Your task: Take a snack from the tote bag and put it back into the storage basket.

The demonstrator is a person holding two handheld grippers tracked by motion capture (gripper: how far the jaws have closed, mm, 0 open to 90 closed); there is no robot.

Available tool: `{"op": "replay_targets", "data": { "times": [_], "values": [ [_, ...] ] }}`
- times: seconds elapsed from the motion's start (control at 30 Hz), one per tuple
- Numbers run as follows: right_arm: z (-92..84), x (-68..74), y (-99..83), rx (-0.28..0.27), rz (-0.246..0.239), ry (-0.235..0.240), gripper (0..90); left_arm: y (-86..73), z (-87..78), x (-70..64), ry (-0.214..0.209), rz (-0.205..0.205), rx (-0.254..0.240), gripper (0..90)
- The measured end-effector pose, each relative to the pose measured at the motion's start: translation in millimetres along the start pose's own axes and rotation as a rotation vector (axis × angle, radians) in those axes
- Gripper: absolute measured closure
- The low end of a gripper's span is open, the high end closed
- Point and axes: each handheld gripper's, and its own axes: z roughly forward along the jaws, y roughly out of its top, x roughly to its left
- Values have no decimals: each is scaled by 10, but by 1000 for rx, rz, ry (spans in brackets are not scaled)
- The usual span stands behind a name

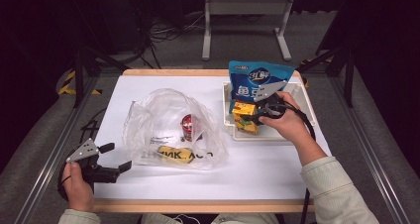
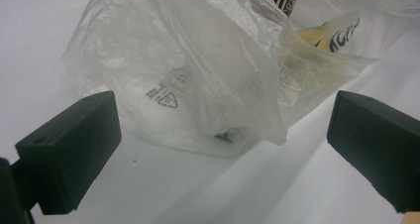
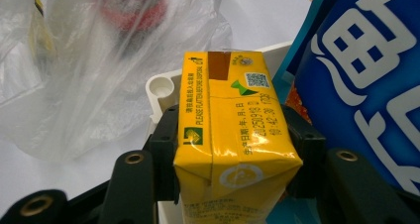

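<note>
High view: right gripper clamps yellow carton.

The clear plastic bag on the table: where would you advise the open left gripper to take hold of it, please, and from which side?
I'd pinch the crumpled near edge of the clear plastic bag, coming in low from the person's side. The left gripper already faces it with jaws open, and that loose film folds easily, away from the red can inside.
</note>
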Motion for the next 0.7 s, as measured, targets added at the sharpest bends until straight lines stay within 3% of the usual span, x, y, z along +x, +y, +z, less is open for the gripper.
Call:
{"op": "replay_targets", "data": {
  "times": [0.7],
  "values": [
    [154, 7, -16, 39, 1, 20, 518, -4, -1, 7, 0, -2, 1, 9]
  ]
}}
